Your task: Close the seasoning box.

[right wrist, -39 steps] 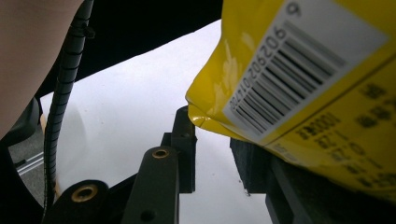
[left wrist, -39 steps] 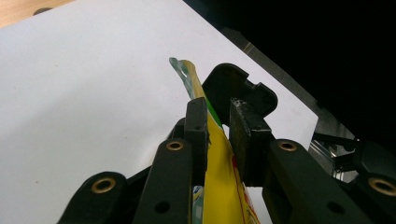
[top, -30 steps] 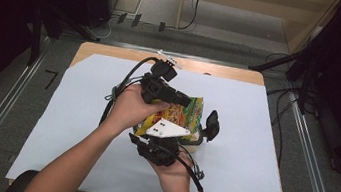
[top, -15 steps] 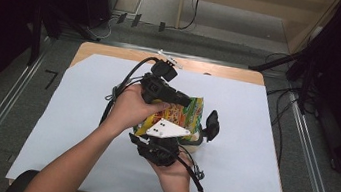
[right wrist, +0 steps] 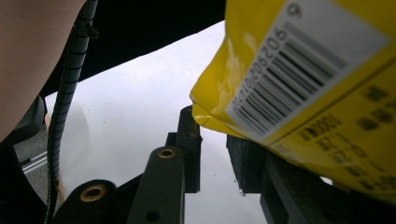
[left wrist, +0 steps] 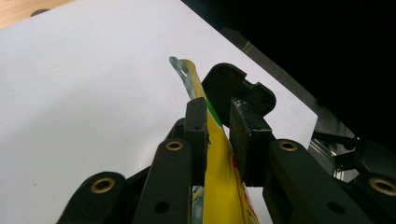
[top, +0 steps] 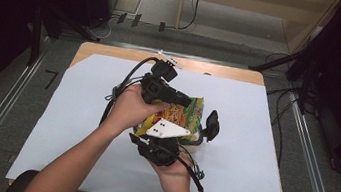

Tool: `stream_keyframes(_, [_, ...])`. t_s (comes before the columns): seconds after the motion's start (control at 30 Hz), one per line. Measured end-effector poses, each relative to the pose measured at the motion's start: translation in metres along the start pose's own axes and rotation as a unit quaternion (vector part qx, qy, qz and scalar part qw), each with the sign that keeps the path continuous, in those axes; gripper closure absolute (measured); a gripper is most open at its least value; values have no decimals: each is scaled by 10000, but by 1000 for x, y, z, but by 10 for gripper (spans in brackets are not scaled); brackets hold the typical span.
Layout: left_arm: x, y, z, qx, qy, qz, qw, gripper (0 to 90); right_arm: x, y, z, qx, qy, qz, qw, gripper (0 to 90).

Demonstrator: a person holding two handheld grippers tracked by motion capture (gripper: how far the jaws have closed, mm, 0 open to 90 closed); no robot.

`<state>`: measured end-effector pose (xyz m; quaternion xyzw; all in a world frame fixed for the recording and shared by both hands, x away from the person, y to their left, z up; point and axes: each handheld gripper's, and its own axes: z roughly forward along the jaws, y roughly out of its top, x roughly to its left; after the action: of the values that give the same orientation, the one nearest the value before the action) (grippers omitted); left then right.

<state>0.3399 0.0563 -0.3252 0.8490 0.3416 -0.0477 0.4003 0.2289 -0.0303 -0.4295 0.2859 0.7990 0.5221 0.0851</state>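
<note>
No shift: yellow packet (left wrist: 219, 186) edge-on along left claw (left wrist: 217, 135).

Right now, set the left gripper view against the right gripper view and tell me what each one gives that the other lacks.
Left gripper view: the left gripper with jaws closed on the yellow foil snack bag, seen edge-on, its crimped top seal rising past them, and a corner of the wooden tabletop.
Right gripper view: the right gripper with jaws apart, the bag's white barcode label above, plus a hand and a ribbed black cable.
Shared: the bag and the white paper sheet.
</note>
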Motion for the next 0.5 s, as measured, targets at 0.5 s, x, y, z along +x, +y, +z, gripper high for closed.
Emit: stream_keyframes(0.5, [0,0,0,-1,4,6,10000,774,1,0,0,-31,5,-10,10000,729])
